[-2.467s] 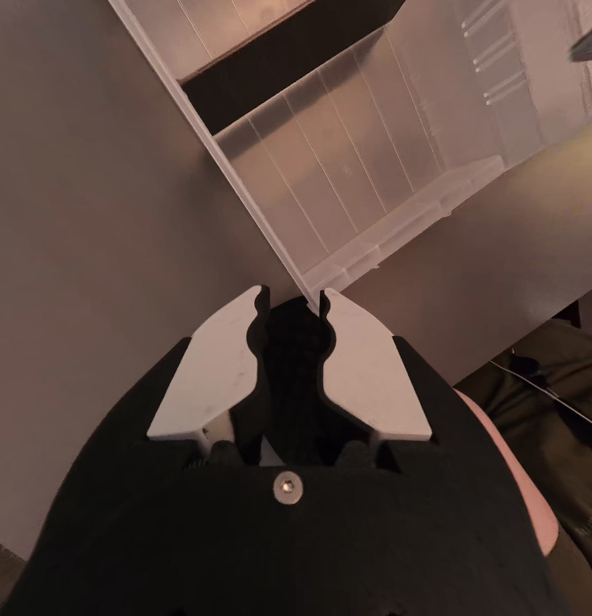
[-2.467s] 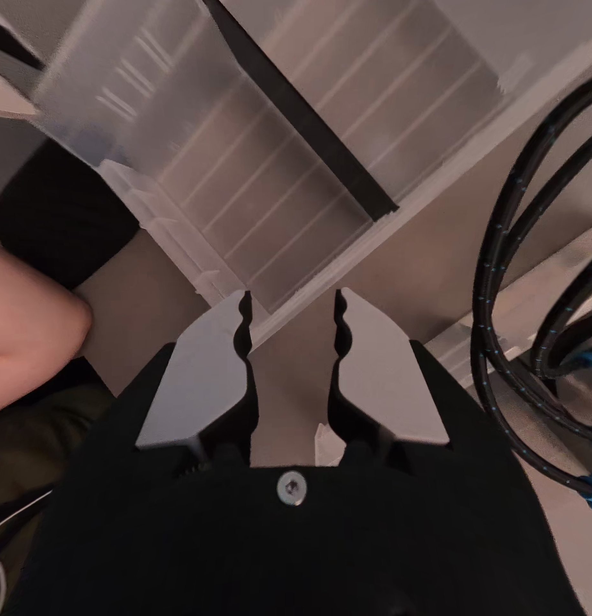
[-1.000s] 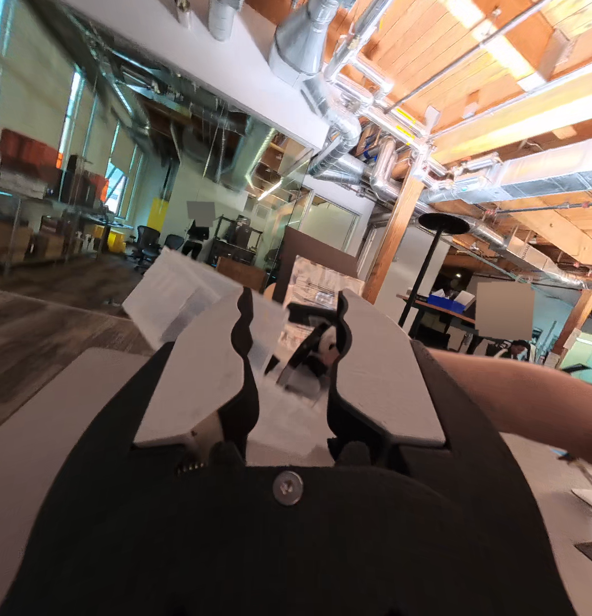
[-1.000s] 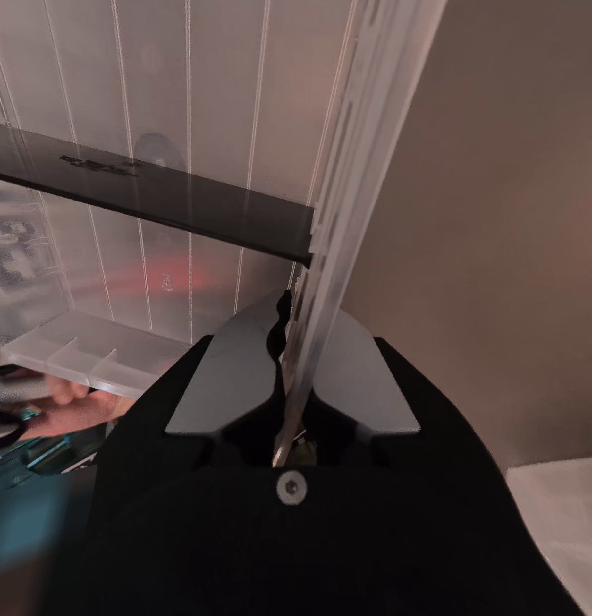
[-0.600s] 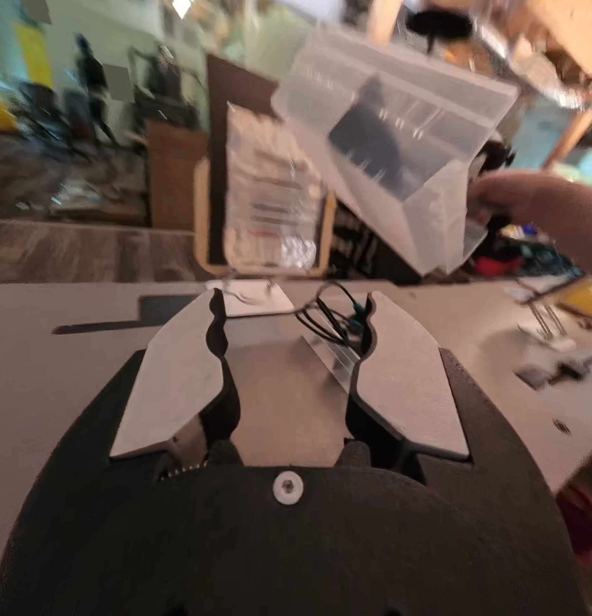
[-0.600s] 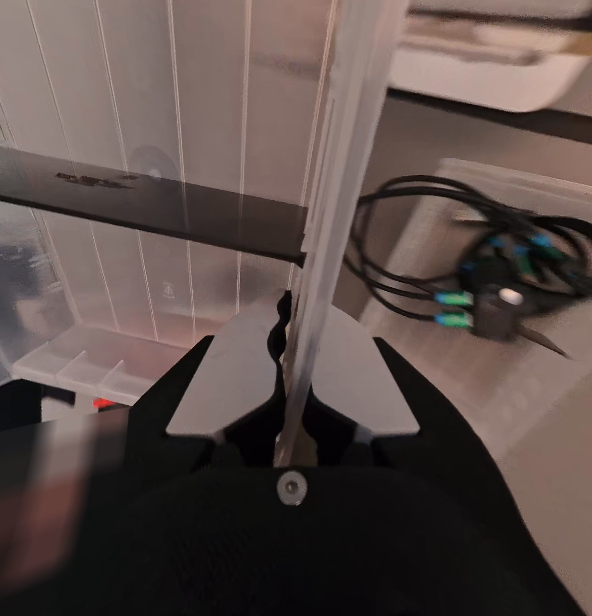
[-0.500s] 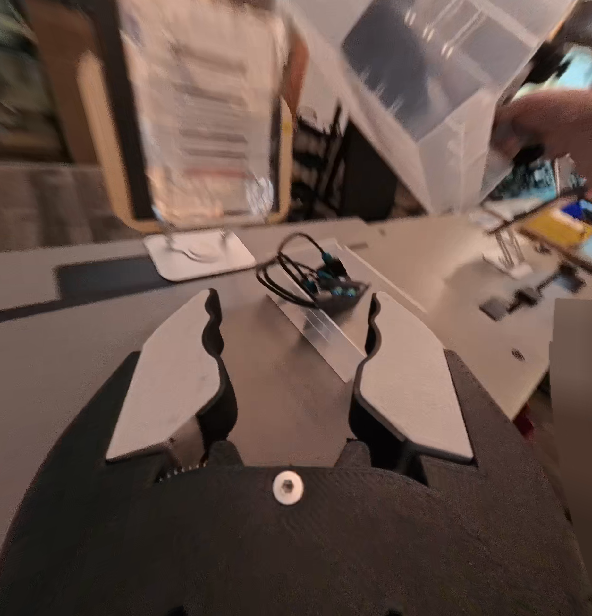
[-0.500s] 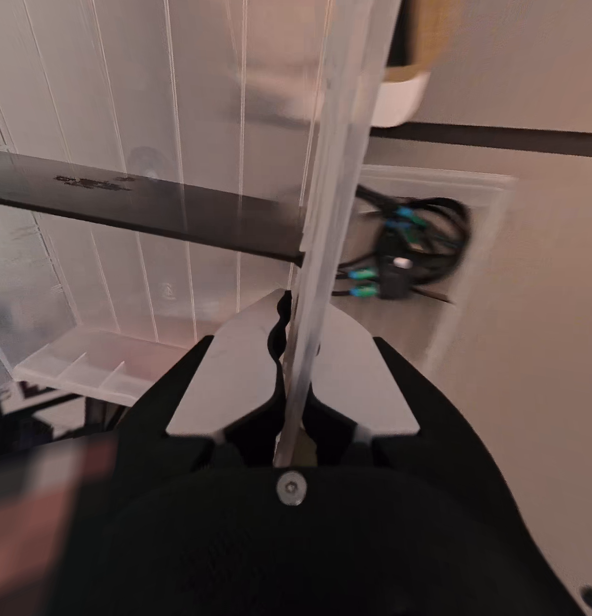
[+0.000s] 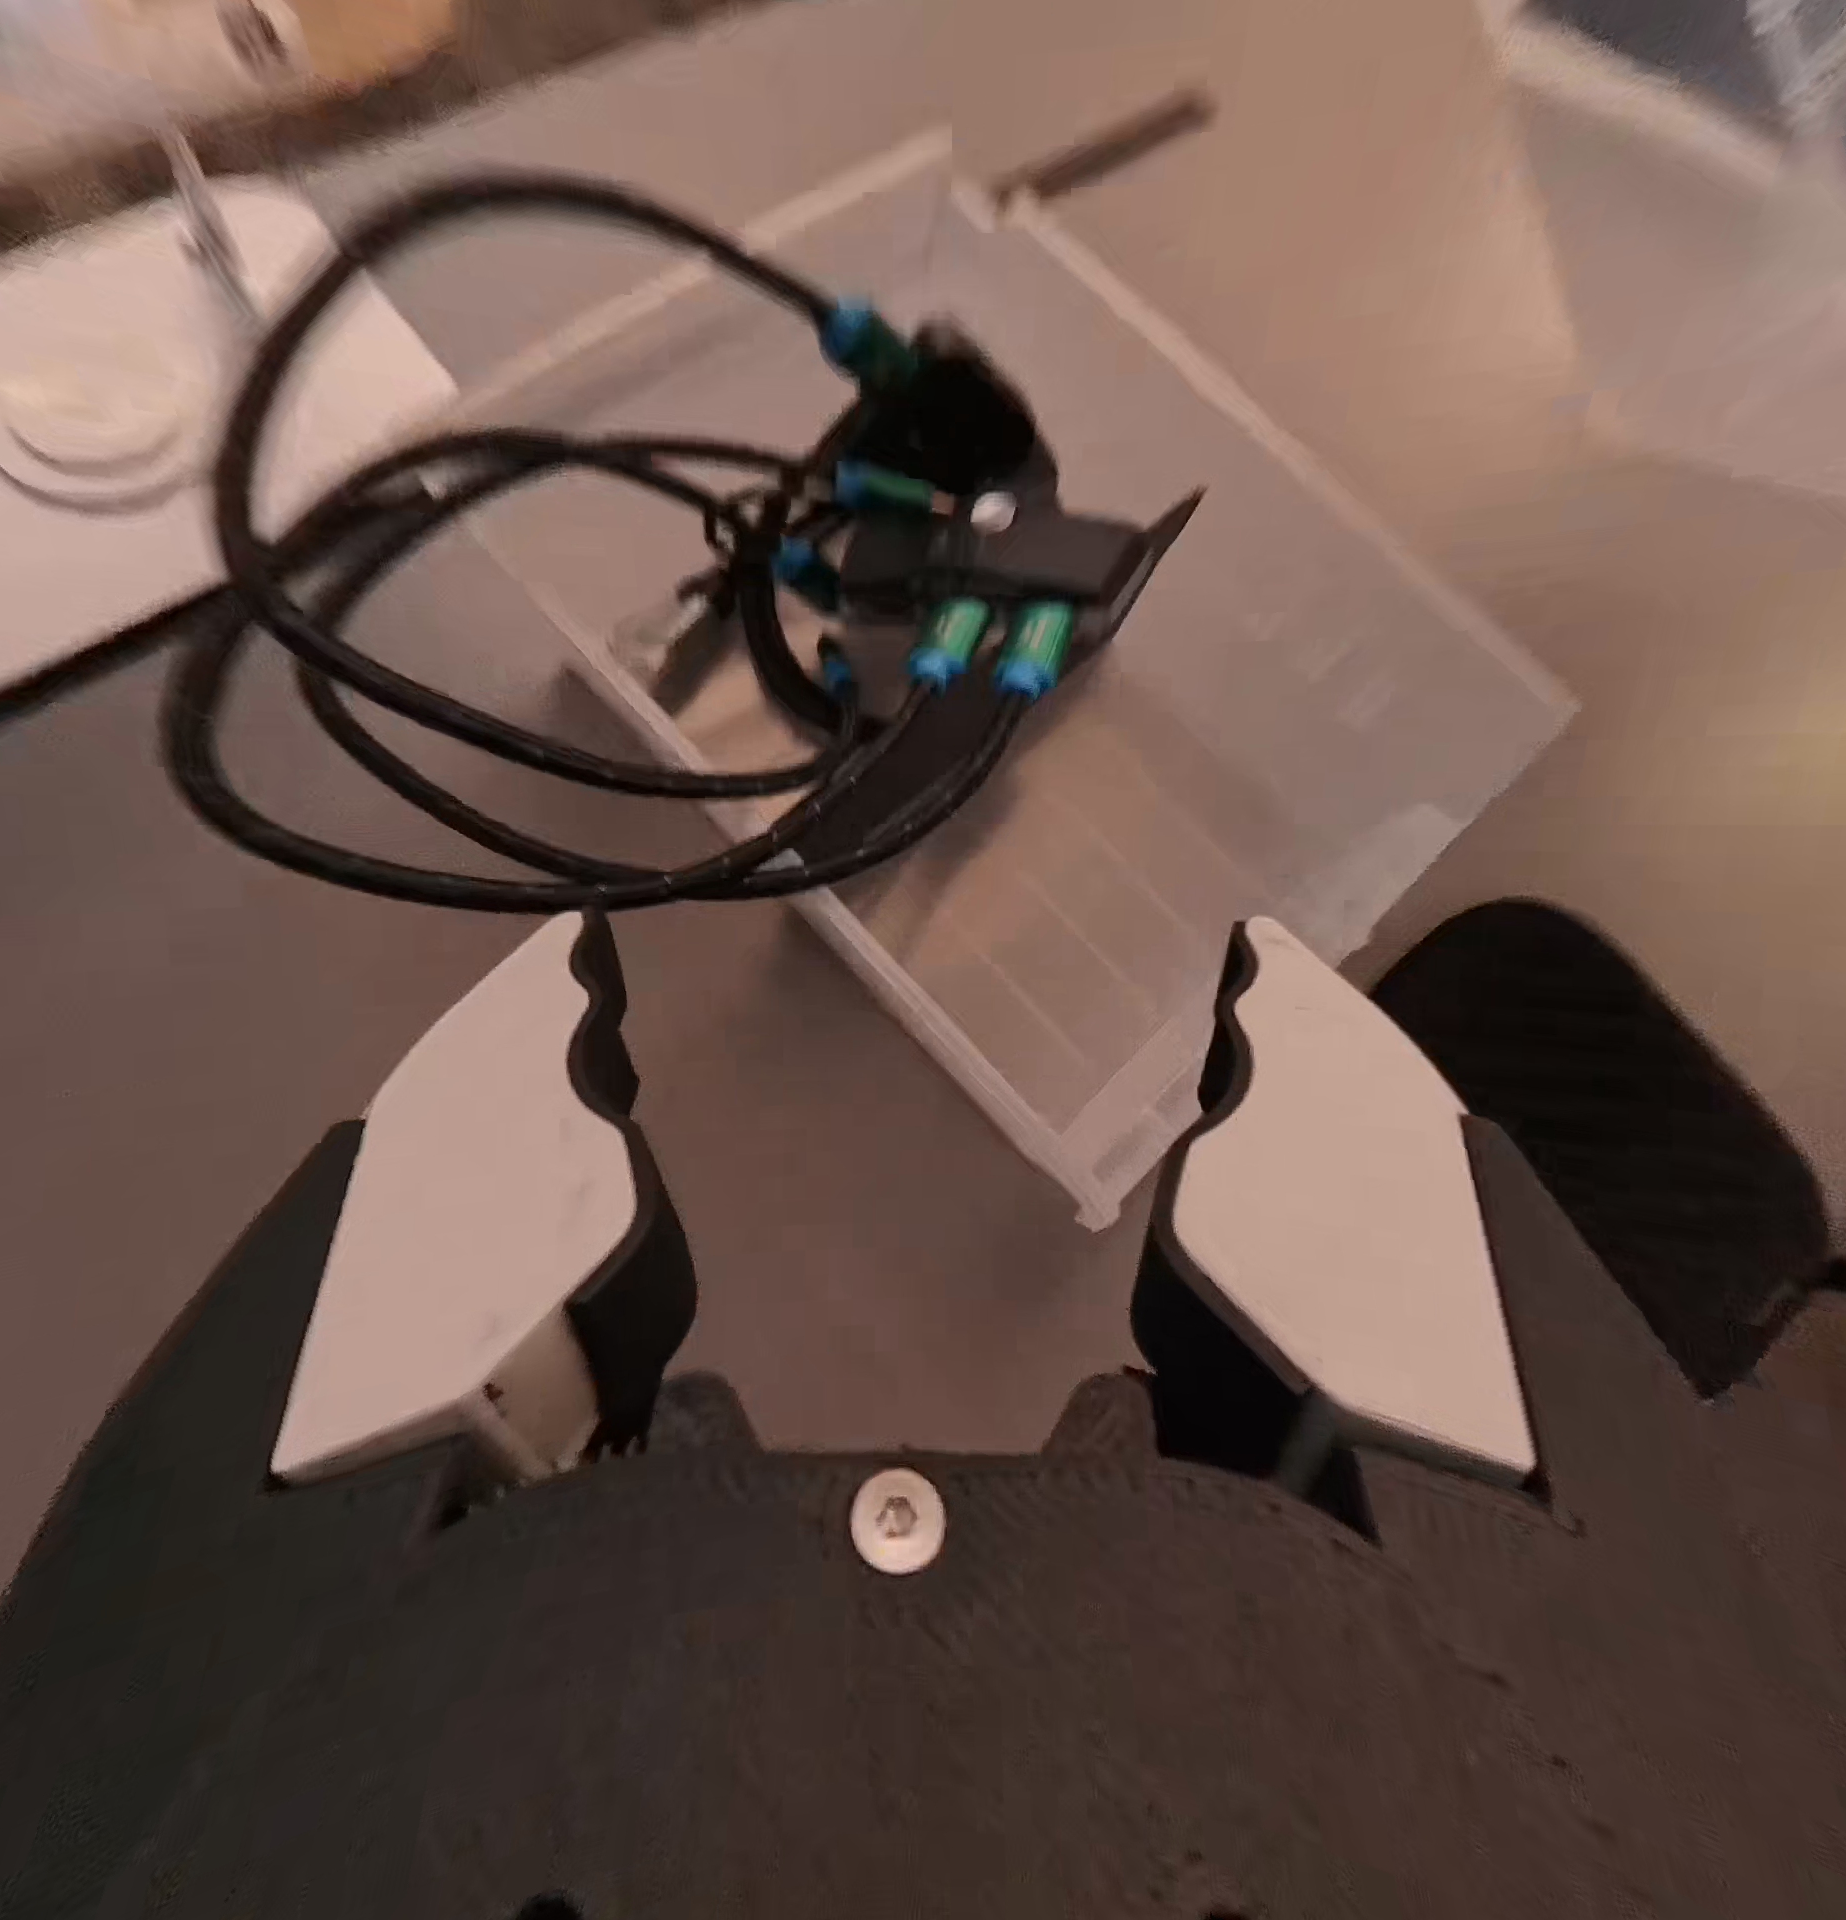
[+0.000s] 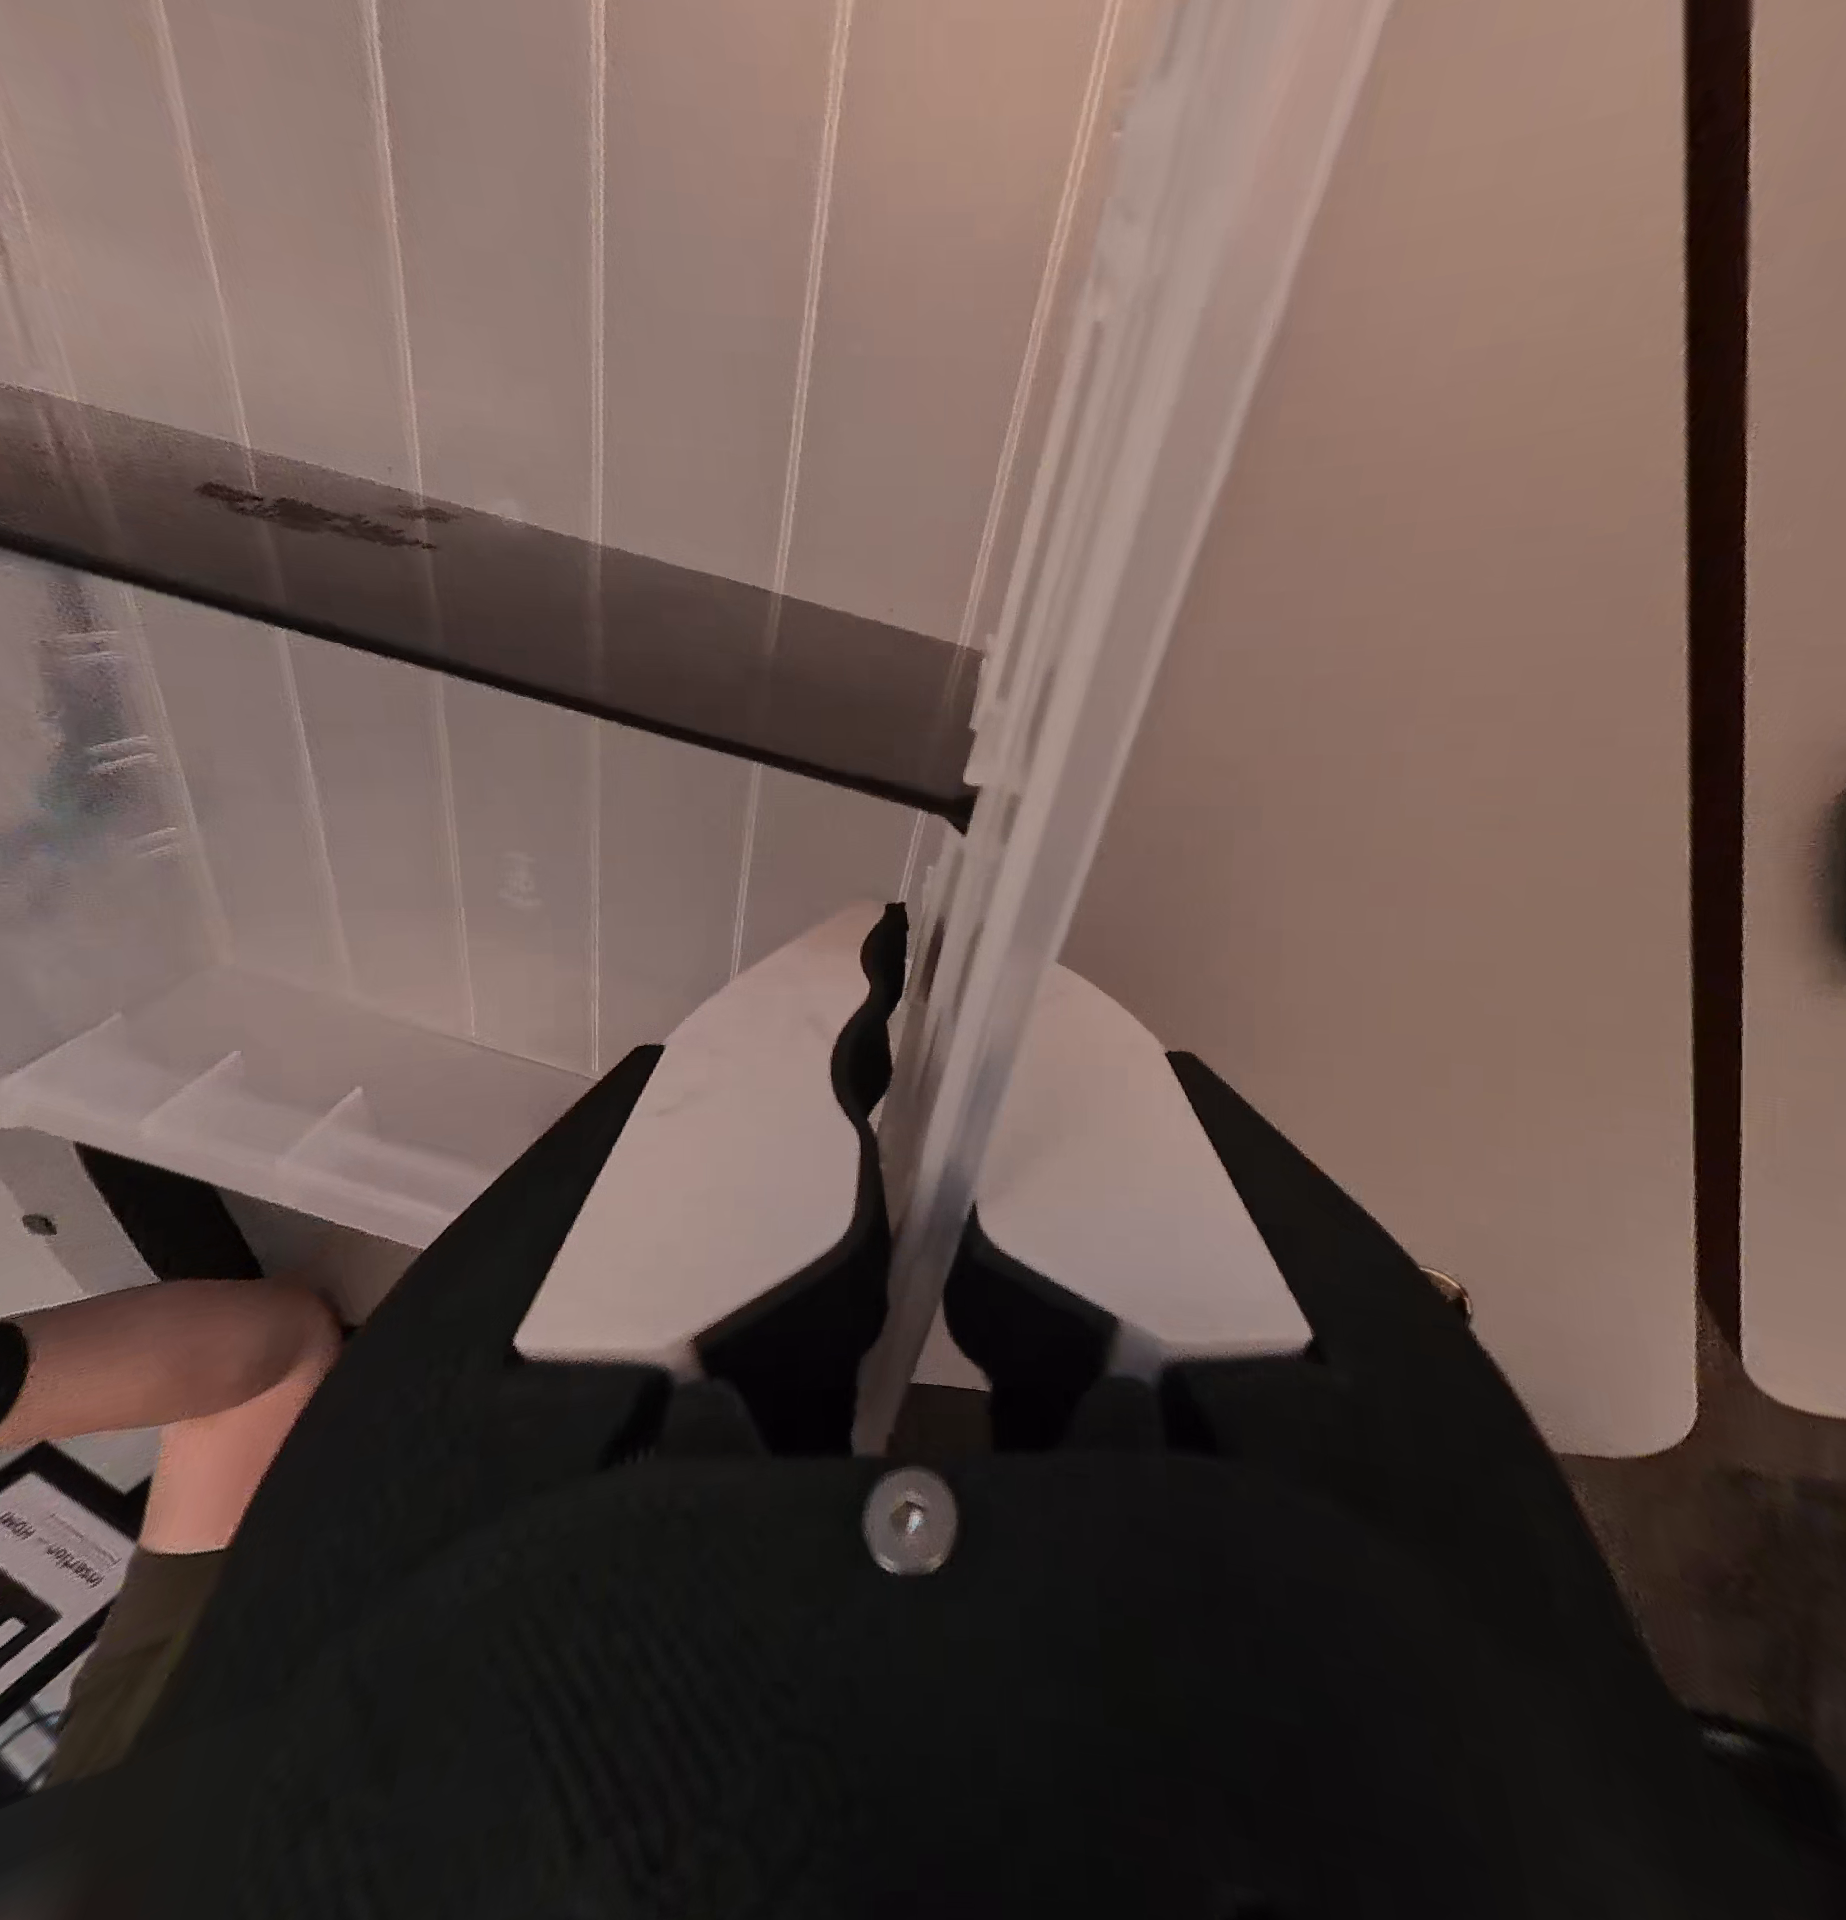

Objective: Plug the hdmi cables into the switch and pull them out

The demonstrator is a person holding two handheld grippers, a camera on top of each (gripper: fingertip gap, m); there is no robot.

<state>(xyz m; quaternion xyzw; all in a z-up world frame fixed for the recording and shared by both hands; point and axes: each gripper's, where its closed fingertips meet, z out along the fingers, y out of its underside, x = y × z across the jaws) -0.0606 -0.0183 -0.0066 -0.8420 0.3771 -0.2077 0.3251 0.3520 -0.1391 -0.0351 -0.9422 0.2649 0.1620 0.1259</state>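
The right gripper (image 10: 924, 925) is clamped on the clear bin (image 10: 1064, 644) wall. Set it aside level. The left gripper (image 9: 914, 935), fingers spread and empty, should approach the switch (image 9: 960, 551) at 12 o'clock, avoiding the cables (image 9: 410, 727).

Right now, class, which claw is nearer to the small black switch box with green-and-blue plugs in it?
Left. The left claw is open, aimed at the black switch box ahead. The right claw is clamped on a clear plastic bin's wall; no switch shows there.

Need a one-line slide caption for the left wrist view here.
Open left gripper hovers over a clear plastic lid carrying the black switch and looped HDMI cables.
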